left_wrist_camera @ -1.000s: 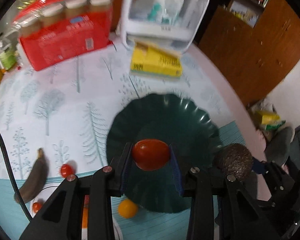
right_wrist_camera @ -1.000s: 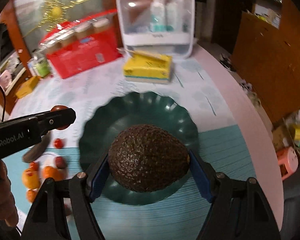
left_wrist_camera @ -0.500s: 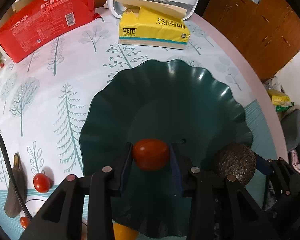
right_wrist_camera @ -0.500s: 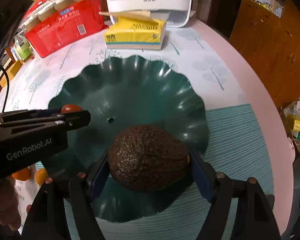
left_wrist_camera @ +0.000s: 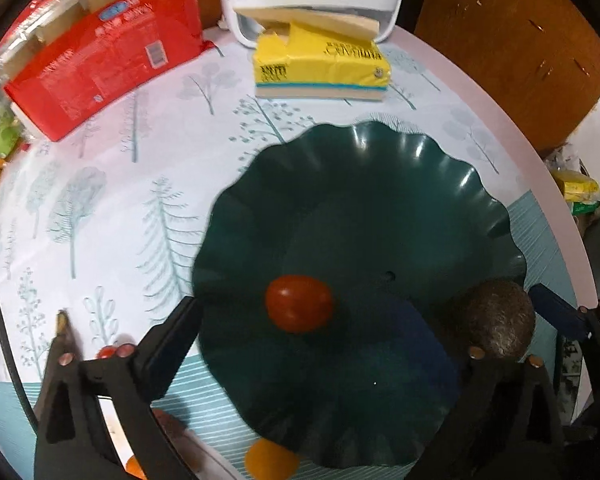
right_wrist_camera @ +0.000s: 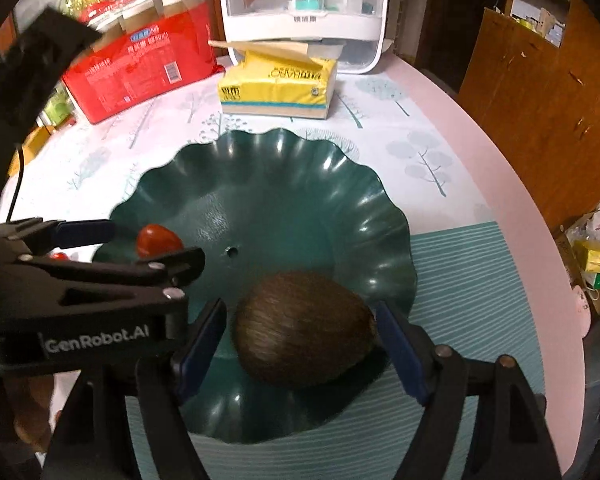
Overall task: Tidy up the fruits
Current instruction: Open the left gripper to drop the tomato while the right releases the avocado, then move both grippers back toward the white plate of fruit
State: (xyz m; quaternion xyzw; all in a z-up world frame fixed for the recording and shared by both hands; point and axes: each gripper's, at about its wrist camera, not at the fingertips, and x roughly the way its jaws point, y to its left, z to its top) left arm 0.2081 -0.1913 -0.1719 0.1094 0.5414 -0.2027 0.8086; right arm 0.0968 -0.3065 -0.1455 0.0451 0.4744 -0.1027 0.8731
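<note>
Releasing both fruits: tomato (left_wrist_camera: 299,309) and avocado (right_wrist_camera: 305,330) rest inside green plate (right_wrist_camera: 284,168); left gripper (left_wrist_camera: 308,332) and right gripper (right_wrist_camera: 300,344) fingers spread wide. Lift your grippers straight up, avoiding nudging either fruit.

Dim indoor light, fisheye-bent edges, motion blur throughout.

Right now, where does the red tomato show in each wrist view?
Left wrist: red tomato just below centre, in the green plate, between the open left gripper fingers.
Right wrist: tomato at mid-left, on the plate's left side, behind the left gripper.
Shared landmark: yellow tissue pack behind the plate.
</note>
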